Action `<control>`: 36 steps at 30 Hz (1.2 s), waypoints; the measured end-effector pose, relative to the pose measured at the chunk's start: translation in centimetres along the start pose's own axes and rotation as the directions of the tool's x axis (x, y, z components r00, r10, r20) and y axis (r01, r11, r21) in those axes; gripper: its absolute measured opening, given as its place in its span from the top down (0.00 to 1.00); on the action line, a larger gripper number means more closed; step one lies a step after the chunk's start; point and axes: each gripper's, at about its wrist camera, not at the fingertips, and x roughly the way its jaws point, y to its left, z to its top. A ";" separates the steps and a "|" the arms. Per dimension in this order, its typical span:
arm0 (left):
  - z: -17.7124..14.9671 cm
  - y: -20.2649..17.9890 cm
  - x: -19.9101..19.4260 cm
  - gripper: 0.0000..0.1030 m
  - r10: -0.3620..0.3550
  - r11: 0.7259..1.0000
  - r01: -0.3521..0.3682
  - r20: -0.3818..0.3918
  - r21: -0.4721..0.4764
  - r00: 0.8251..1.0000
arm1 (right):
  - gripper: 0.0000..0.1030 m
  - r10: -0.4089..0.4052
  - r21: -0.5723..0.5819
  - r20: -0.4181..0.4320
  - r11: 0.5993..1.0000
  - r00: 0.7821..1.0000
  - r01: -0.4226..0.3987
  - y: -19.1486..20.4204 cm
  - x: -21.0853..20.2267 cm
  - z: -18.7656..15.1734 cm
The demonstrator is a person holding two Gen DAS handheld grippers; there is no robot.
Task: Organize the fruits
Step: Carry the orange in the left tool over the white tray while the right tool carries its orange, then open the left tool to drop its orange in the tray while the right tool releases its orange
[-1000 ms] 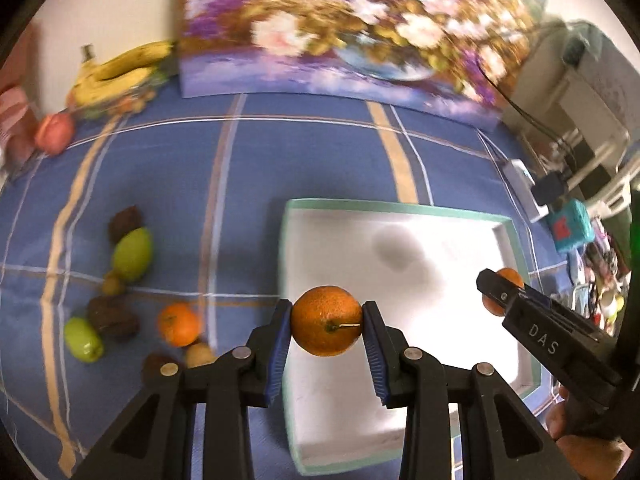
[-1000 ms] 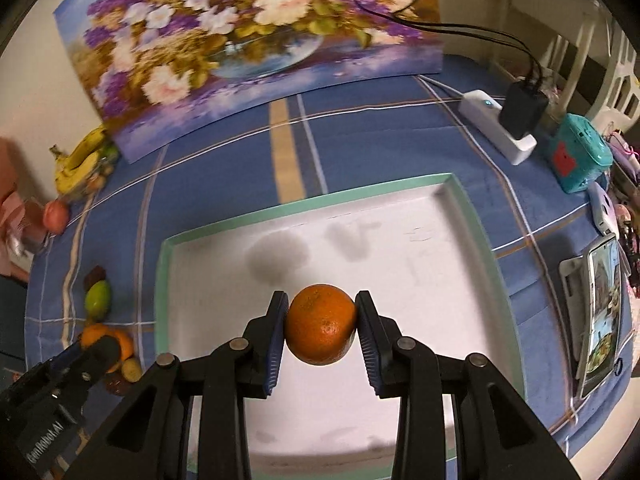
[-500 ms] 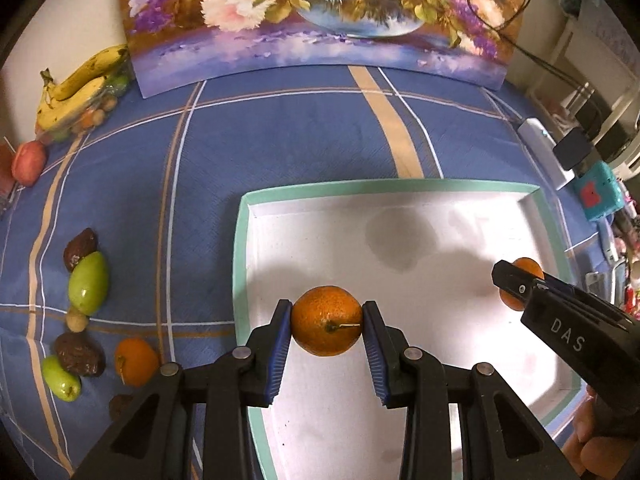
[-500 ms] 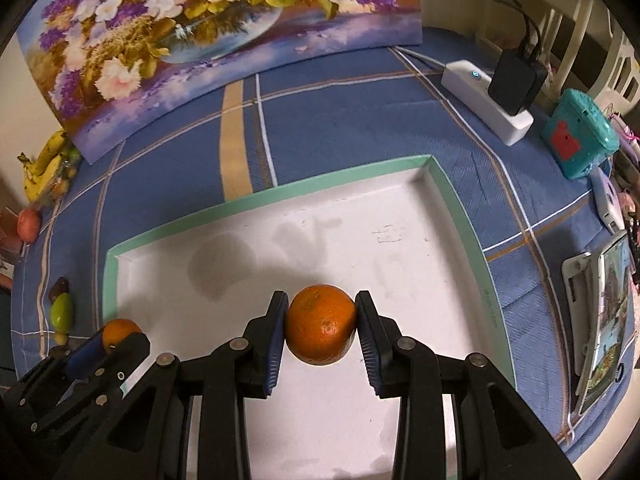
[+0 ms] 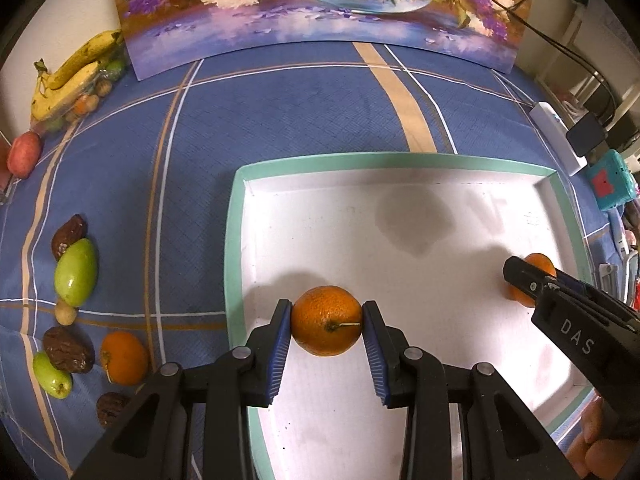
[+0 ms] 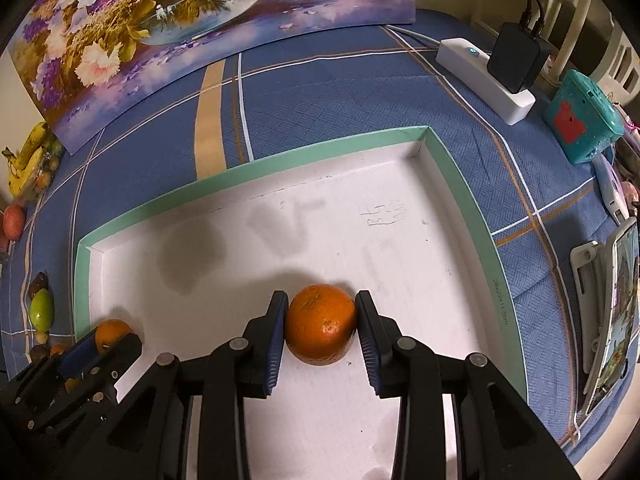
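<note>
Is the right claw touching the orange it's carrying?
Touching. In the right wrist view, the right claw has both blue pads pressed against the sides of the orange, with no gap on either side, above the white tray.

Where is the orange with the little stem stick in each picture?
Left wrist: orange with the stem sits bottom centre, between the left gripper pads, over the tray.
Right wrist: same orange at lower left, behind that gripper's tip.
Shared landmark: flower painting at the back.
</note>
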 end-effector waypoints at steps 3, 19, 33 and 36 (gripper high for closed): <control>0.0 0.3 -0.1 0.63 -0.013 1.000 0.013 -0.003 -0.012 1.000 | 0.65 -0.004 -0.006 0.002 1.000 1.000 0.004 0.1 -0.1 -0.1; 0.3 -0.3 -4.6 0.48 -0.044 0.998 0.046 0.066 -0.031 0.997 | 0.64 -0.020 -0.022 0.072 1.000 0.997 0.022 0.2 -3.9 0.2; -0.8 3.6 -8.2 0.47 0.023 0.988 -0.003 0.130 -0.155 0.991 | 0.64 0.005 -0.048 0.167 0.999 0.986 0.003 0.8 -9.2 -0.4; -0.9 4.5 -8.6 0.47 0.026 0.984 -0.001 0.134 -0.179 0.991 | 0.64 0.011 -0.055 0.164 0.998 0.986 -0.002 1.1 -9.2 -0.7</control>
